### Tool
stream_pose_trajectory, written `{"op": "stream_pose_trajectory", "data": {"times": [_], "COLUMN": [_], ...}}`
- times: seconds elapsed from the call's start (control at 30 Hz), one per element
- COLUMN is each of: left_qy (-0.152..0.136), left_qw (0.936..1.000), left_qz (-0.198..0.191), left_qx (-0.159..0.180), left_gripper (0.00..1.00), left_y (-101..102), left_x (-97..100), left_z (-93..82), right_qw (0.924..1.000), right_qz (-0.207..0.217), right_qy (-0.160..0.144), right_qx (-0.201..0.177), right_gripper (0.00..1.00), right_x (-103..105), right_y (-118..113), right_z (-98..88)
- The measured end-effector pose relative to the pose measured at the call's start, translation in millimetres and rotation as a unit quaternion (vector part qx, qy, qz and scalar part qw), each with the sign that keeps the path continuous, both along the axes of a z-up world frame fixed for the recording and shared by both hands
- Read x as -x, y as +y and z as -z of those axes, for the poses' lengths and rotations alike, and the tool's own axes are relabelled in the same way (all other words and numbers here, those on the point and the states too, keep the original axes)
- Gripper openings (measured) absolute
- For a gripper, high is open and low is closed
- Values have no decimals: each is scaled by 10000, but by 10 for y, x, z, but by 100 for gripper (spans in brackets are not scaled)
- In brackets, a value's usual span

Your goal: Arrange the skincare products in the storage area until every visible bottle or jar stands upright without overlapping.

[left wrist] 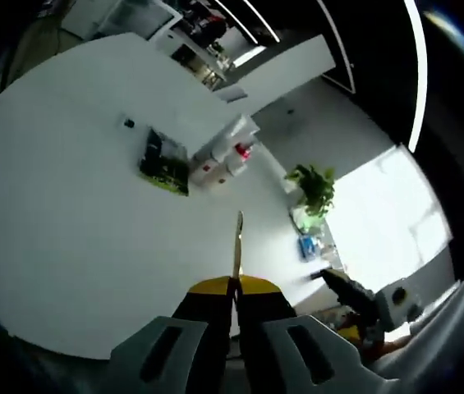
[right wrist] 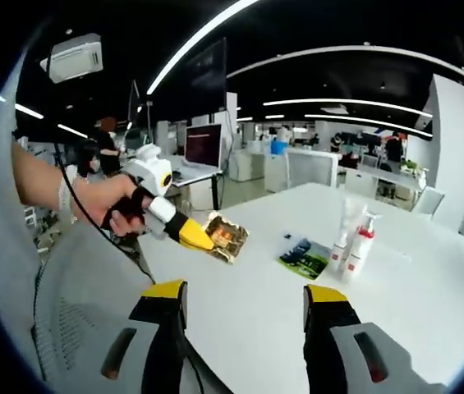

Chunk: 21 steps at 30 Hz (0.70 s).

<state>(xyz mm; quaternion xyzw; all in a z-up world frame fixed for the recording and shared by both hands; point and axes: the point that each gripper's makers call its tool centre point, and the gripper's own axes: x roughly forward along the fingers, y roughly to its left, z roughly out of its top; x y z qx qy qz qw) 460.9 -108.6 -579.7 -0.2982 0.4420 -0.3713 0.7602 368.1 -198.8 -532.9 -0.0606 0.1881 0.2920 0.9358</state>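
Observation:
My left gripper is shut on a thin gold packet, seen edge on in the left gripper view. From the right gripper view, a hand holds that left gripper above the table's near left, with the flat gold packet in its yellow tips. Near the middle of the white table stand a white pump bottle with a red label and a taller white bottle, both upright and side by side. A green packet lies flat to their left. My right gripper is open and holds nothing.
The bottles and the green packet lie far ahead of the left gripper on the table. A potted plant stands beyond the table. The right gripper enters at the lower right. Desks, monitors and people fill the office behind.

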Motion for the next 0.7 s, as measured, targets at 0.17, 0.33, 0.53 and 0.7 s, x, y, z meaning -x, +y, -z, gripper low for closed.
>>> {"op": "stream_pose_trajectory", "data": {"times": [0.17, 0.33, 0.53, 0.7], "left_qy": [266, 656, 986, 1061], "left_qw": [9994, 9976, 9947, 9932], "left_qz": [81, 11, -3, 52], "left_qx": [-189, -230, -298, -476], "left_gripper": [0, 0, 0, 0], "left_y": [8, 31, 94, 130], "left_x": [-323, -666, -1077, -1343], "left_z": [129, 279, 421, 524], "right_qw": [9998, 9998, 9996, 9991], "right_qz": [-90, 63, 112, 246], "right_qy": [-55, 50, 87, 201], "right_qx": [166, 196, 240, 289], "right_gripper": [56, 54, 57, 60], "right_x": [9, -25, -28, -54], "right_y": [24, -50, -48, -100], "right_z": [17, 62, 91, 144]}}
